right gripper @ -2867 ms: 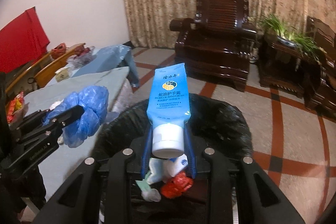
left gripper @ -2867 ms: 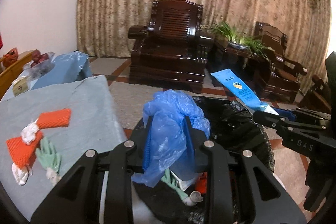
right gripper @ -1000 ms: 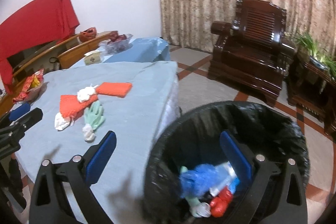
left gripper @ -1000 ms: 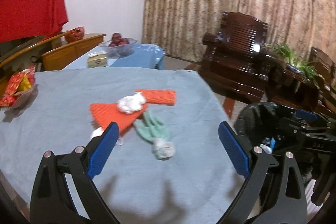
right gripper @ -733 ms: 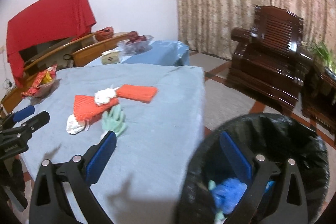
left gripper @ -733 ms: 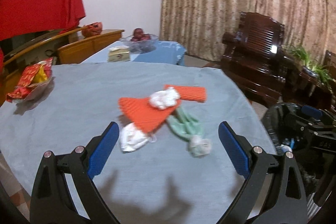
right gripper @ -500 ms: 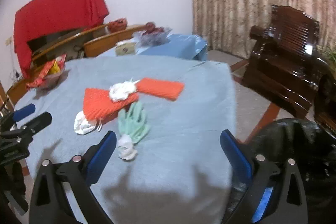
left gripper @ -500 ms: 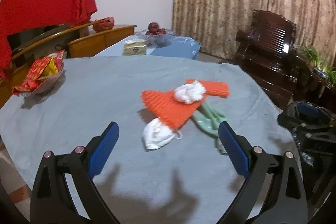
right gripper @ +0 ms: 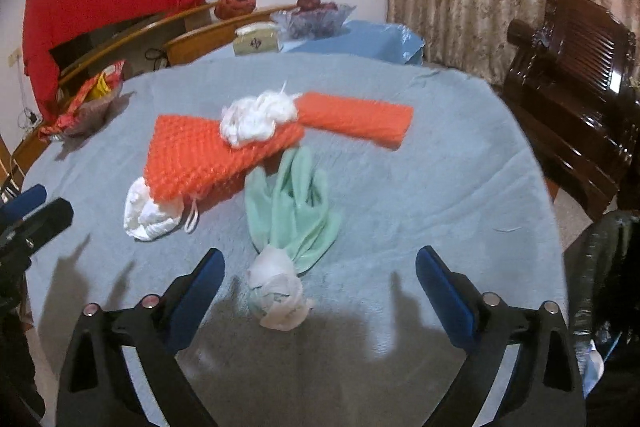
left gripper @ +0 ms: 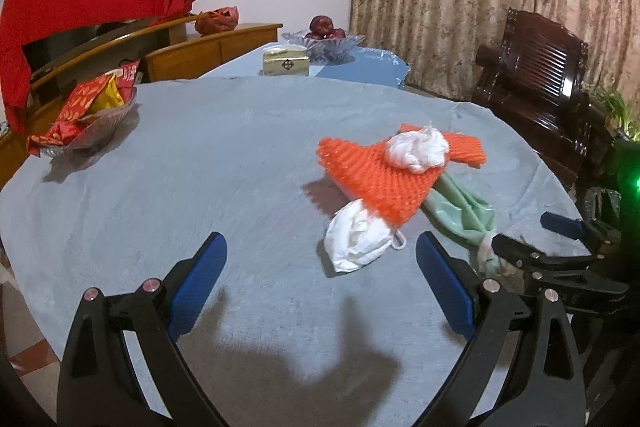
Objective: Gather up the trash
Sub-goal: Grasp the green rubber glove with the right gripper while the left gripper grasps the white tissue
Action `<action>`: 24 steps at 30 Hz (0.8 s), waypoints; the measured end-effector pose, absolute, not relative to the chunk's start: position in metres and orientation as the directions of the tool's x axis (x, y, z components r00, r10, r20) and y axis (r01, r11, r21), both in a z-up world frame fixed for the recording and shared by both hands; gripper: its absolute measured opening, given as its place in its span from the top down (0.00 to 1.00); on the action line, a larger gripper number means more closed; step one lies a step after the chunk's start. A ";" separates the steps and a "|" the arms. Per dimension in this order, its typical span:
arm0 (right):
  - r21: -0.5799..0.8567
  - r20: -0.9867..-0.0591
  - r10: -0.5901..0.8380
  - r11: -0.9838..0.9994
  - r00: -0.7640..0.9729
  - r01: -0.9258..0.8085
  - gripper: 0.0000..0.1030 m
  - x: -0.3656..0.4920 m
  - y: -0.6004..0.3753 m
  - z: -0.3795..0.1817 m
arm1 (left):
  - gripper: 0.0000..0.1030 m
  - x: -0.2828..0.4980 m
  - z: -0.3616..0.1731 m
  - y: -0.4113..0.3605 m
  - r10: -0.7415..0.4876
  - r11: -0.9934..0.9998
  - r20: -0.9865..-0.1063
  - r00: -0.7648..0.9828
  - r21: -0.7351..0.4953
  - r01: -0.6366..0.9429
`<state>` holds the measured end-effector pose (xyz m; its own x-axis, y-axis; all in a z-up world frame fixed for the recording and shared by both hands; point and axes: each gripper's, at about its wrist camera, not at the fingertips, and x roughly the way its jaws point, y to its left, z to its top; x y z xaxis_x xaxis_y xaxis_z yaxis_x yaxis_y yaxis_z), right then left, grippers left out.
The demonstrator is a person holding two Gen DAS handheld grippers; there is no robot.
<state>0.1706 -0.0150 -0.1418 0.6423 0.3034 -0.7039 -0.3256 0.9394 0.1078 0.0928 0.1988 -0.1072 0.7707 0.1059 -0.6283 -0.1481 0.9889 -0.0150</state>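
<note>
Litter remains on the table point(right gripper: 460, 163): two orange foam net sleeves, one broad point(right gripper: 208, 155) and one narrow point(right gripper: 356, 121), a crumpled white tissue point(right gripper: 258, 117) resting where they meet, a white face mask point(right gripper: 150, 213) partly tucked under the broad sleeve, and a pale green glove point(right gripper: 292, 207) with a white wad point(right gripper: 280, 293) at its near end. Black bin bag point(right gripper: 608, 267) stands off the table's right edge

Left gripper point(left gripper: 320, 291): jaws spread wide, nothing held, hovering above the cloth with the mask just ahead and slightly right of centre. Right gripper point(right gripper: 318, 291): jaws likewise wide apart and empty, the white wad and glove cuff lying between the line of its fingers

Judgement on the step in hand, approach and pick:
- The right gripper is well aligned on the wad; a descent to the cloth before closing would likely catch wad and glove together, if they are joined, which cannot be confirmed
- The left gripper should shift right to centre on the mask. Its ear loop and body lie flat, so the fingers need to press into the cloth and pinch a fold
- The broad sleeve overlaps the mask; lifting the mask may drag the sleeve and roll the tissue off. Draw the mask out toward the near edge, low and slow
- Soft items compress; close fully

Snack bowl point(left gripper: 86, 115), fruit dish point(left gripper: 324, 41) and small box point(left gripper: 286, 65) appear not to be trash and should be left
</note>
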 end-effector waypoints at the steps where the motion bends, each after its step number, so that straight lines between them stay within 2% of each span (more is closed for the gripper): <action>1: 0.105 -0.711 0.302 0.939 0.635 -0.328 0.11 0.172 -0.012 -0.145 | 0.10 0.093 -0.109 0.200 0.107 0.989 -0.631 0.769 -0.016 -0.150; 13: 0.111 -0.766 0.301 0.932 0.568 -0.345 0.29 0.187 0.001 -0.161 | 0.10 0.105 -0.127 0.207 0.092 0.989 -0.651 0.753 -0.030 -0.147; 17: 0.103 -0.770 0.290 0.935 0.568 -0.338 0.41 0.189 0.001 -0.162 | 0.10 0.111 -0.130 0.204 0.082 0.990 -0.657 0.750 -0.031 -0.136; 18: 0.109 -0.769 0.296 0.934 0.567 -0.340 0.49 0.189 0.000 -0.162 | 0.10 0.112 -0.132 0.203 0.078 0.991 -0.659 0.748 -0.031 -0.131; 21: 0.126 -0.764 0.325 0.922 0.557 -0.365 0.64 0.187 0.001 -0.161 | 0.10 0.118 -0.136 0.202 0.068 0.993 -0.666 0.743 -0.030 -0.118; 24: 0.133 -0.764 0.337 0.917 0.550 -0.377 0.68 0.186 -0.002 -0.158 | 0.10 0.123 -0.142 0.201 0.059 0.993 -0.678 0.733 -0.033 -0.110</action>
